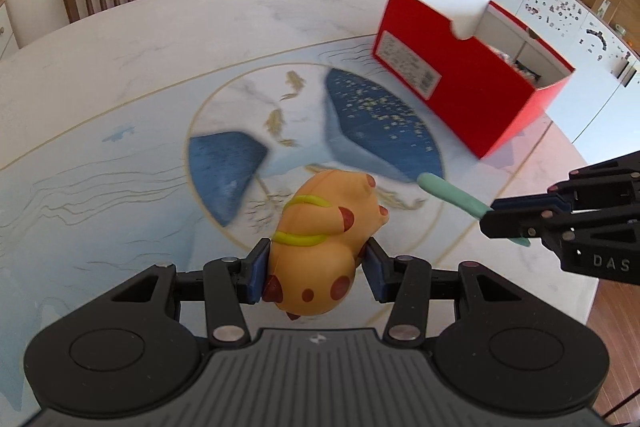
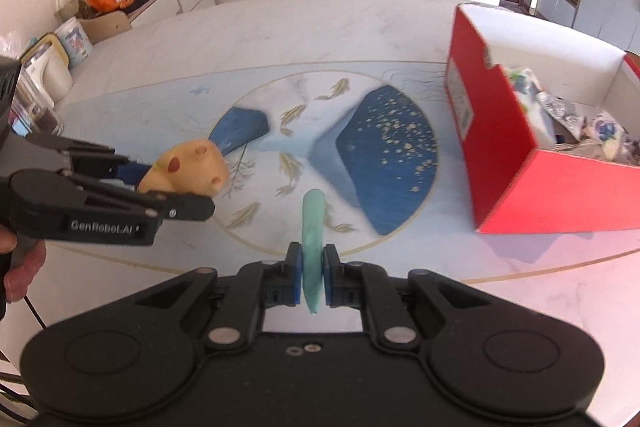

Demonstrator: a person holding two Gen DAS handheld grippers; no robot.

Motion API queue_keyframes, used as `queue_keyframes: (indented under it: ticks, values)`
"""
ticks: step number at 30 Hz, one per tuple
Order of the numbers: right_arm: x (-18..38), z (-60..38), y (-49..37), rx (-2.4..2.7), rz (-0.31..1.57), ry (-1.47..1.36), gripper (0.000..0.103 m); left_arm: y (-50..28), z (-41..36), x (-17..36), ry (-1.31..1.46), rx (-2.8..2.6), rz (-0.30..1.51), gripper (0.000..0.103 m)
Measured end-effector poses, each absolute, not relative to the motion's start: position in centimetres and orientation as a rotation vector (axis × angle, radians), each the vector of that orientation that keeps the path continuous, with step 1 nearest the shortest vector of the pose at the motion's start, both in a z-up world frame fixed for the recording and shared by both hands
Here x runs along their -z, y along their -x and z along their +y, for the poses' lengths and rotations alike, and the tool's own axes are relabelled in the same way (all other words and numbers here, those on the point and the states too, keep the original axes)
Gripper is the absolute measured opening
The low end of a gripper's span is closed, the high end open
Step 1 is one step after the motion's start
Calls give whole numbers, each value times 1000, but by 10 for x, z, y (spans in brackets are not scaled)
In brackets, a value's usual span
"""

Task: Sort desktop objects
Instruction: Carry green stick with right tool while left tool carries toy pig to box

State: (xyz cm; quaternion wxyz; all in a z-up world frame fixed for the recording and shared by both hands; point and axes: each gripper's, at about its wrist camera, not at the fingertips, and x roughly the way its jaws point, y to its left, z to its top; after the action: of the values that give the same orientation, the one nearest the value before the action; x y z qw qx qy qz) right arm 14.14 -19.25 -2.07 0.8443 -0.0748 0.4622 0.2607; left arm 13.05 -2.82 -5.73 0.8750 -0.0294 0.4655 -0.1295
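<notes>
Both hands carry a load above the table (image 1: 120,39), so the step in hand appears to be transport: the left gripper (image 1: 316,269) pinches a spotted orange toy (image 1: 320,251) between its pads, and the right gripper (image 2: 312,273) is pressed tight on a thin green stick (image 2: 313,227). The next move likely calls for bringing each over the open red box (image 2: 508,163) and releasing inside its walls. Only the right wrist view shows wrapped items already lying in the box; the left wrist view shows mainly its labelled outer side.

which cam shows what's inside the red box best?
Right wrist view: it looks down into the open red box and shows crumpled printed wrappers inside. Left wrist view shows mostly the box's labelled outer wall, with only a dark sliver of contents.
</notes>
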Motion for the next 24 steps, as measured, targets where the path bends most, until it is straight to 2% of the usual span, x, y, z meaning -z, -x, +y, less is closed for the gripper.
queue_keyframes:
  ticks: [24]
  values:
    - [-34, -281, -167, -510, 863, 97, 9, -162, -119, 1, 55, 346, 929, 47]
